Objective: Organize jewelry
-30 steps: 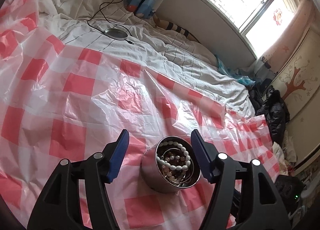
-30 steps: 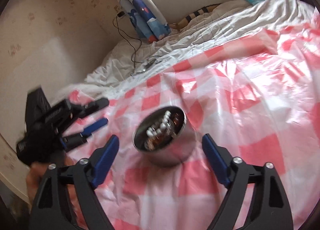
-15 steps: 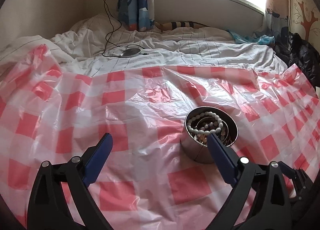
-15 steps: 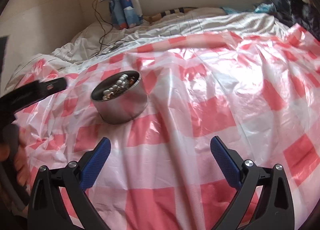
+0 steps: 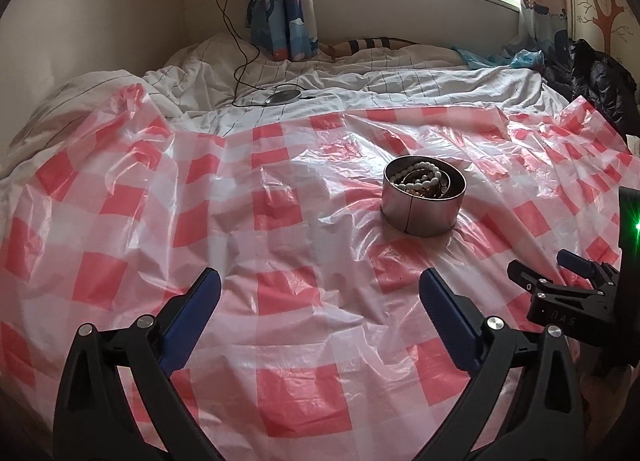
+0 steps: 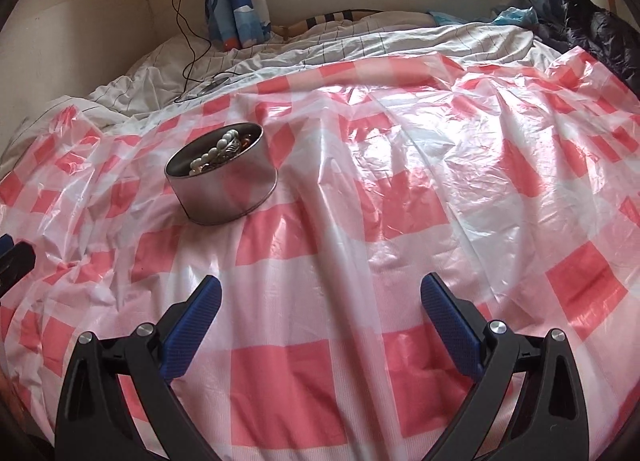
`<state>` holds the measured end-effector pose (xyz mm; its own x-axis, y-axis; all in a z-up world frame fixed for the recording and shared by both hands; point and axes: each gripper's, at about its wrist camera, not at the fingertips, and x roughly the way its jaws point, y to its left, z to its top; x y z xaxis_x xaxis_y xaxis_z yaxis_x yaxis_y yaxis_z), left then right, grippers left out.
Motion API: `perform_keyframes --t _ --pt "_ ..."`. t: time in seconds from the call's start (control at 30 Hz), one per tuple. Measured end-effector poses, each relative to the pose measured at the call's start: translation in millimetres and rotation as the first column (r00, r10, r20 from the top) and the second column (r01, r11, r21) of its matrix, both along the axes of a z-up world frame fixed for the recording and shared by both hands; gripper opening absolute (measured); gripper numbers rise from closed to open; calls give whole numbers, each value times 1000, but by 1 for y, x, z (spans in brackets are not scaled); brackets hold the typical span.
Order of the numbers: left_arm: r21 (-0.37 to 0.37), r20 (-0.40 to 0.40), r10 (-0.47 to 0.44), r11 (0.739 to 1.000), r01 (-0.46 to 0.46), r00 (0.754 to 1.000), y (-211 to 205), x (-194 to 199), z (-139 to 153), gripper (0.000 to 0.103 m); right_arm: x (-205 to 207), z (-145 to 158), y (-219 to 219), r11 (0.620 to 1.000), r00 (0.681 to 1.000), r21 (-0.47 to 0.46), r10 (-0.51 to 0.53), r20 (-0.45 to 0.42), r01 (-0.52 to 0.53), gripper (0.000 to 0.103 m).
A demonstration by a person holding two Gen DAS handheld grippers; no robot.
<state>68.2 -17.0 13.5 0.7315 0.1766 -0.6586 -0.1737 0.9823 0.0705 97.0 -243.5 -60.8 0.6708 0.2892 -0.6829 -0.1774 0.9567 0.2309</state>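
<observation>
A round metal tin (image 5: 424,207) stands upright on the red-and-white checked plastic sheet (image 5: 280,221). Inside it lie a white bead bracelet (image 5: 420,180) and other jewelry. My left gripper (image 5: 318,285) is open and empty, pulled back from the tin, which sits ahead and to the right. In the right wrist view the same tin (image 6: 224,189) with its beads (image 6: 216,151) lies ahead to the left. My right gripper (image 6: 320,291) is open and empty over the bare sheet (image 6: 400,201). The right gripper's body (image 5: 576,293) shows at the left view's right edge.
The sheet covers a bed with a white striped duvet (image 5: 360,81) behind. A black cable and a round grey disc (image 5: 284,96) lie on the duvet. Blue curtains (image 5: 284,1), a window and a dark jacket (image 5: 600,77) line the back and right.
Both grippers have drawn back from the tin and opened wider. The left one swung away so the tin is now far ahead at right; the right one turned so the tin lies to its left.
</observation>
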Motion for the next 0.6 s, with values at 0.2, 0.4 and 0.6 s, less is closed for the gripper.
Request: perform_keyframes --t 0.2,0.4,0.6 --pt "-30 12 6 1000 -5 1000 3 -7 0 95 -6 -4 -13 999 998 19 -50 -34 51 96" --pt "-33 7 -18 999 18 1000 -5 -1 -3 95 -10 -3 -18 997 997 33 -70 -23 71 96" --pt "-14 -13 -55 998 54 998 -19 6 -6 95 -10 -3 -19 997 998 43 -65 -18 66 96"
